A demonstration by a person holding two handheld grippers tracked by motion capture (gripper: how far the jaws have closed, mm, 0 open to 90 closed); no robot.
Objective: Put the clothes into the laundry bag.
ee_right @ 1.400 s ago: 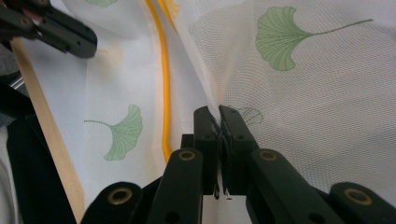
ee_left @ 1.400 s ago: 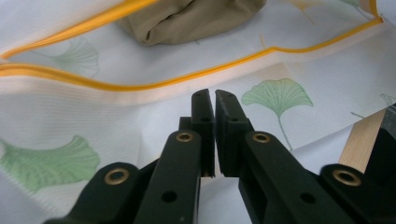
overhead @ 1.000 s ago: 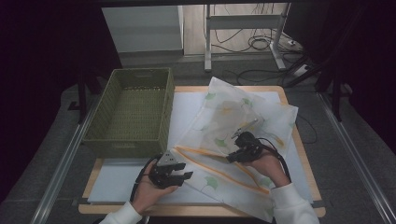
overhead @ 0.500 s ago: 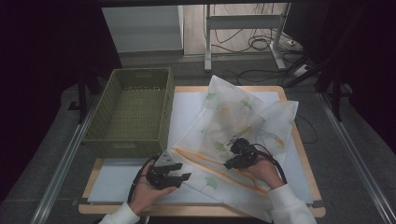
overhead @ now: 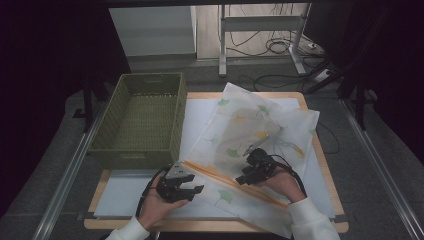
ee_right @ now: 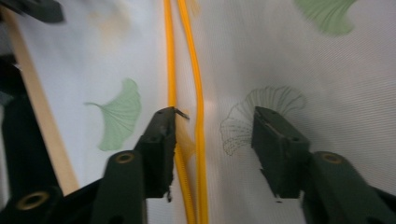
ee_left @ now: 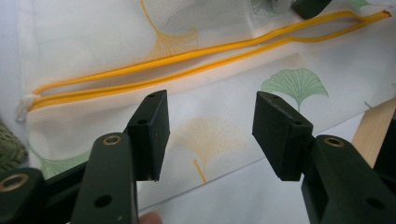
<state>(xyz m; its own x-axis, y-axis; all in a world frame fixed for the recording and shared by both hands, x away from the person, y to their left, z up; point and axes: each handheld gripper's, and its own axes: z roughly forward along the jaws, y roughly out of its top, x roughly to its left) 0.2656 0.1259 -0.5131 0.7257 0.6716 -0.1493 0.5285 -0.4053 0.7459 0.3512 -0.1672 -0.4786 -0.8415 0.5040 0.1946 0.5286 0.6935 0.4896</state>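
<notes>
On the wooden-edged table (overhead: 320, 165) in the high view, we see a white mesh laundry bag printed with green and yellow ginkgo leaves (overhead: 250, 135) spread across the white board, its orange zipper (overhead: 227, 181) running diagonally along the near part. To its left stands a green woven plastic basket (overhead: 140, 120), just beside the bag's edge. We find the left gripper (overhead: 192, 189) at the zipper's left end and the right gripper (overhead: 246, 177) over the zipper farther right, the two well apart. The person's hands and white sleeves enter from the bottom edge.

Along the left gripper view, we look between two black jaws that stand partly apart above the bag, with nothing between the pads. The zipper (ee_left: 196, 58) lies beyond them, its two orange tracks parted into a narrow slit that ends at a small white knot at the left. A green ginkgo leaf print (ee_left: 295, 84) shows to the right, and a strip of the table (ee_left: 373, 126) at the far right.

Along the right gripper view, we see jaws that have just been opening and now stand apart. The zipper (ee_right: 198, 93) runs upward between them, close beside the left pad; neither pad presses on it. The mesh bag (ee_right: 299, 65) spreads beneath.
</notes>
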